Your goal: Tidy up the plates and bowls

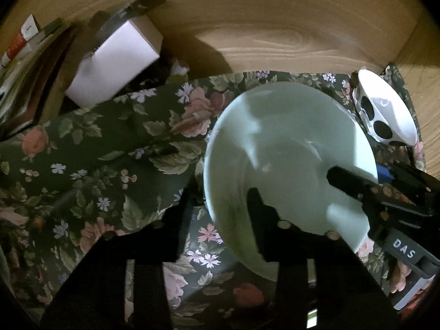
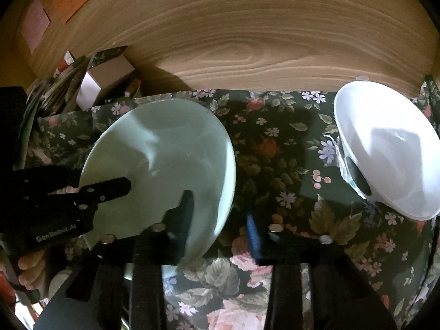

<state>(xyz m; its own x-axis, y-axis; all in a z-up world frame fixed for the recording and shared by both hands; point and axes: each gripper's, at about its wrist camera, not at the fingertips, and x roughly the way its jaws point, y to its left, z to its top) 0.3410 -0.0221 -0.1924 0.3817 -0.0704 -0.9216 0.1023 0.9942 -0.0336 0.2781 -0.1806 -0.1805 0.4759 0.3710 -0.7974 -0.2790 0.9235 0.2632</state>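
Observation:
A pale green plate [image 1: 288, 137] sits tilted over the floral cloth [image 1: 110, 143]. My left gripper [image 1: 220, 195] straddles its left rim, one finger over the inside and one outside, with a dark strip between the outer finger and the rim. My right gripper [image 2: 218, 206] is shut on the opposite rim of the green plate [image 2: 170, 143], its blue-padded finger [image 2: 251, 231] outside. The right gripper [image 1: 357, 174] also shows in the left wrist view. A white bowl [image 2: 385, 148] with black spots on its outside leans at the right.
A wooden panel [image 2: 247, 41] closes off the back. A white box [image 1: 115, 60] and stacked papers crowd the back left corner. The white bowl [image 1: 385, 110] stands at the cloth's far right edge. A hand [image 2: 27, 269] holds the left gripper's body.

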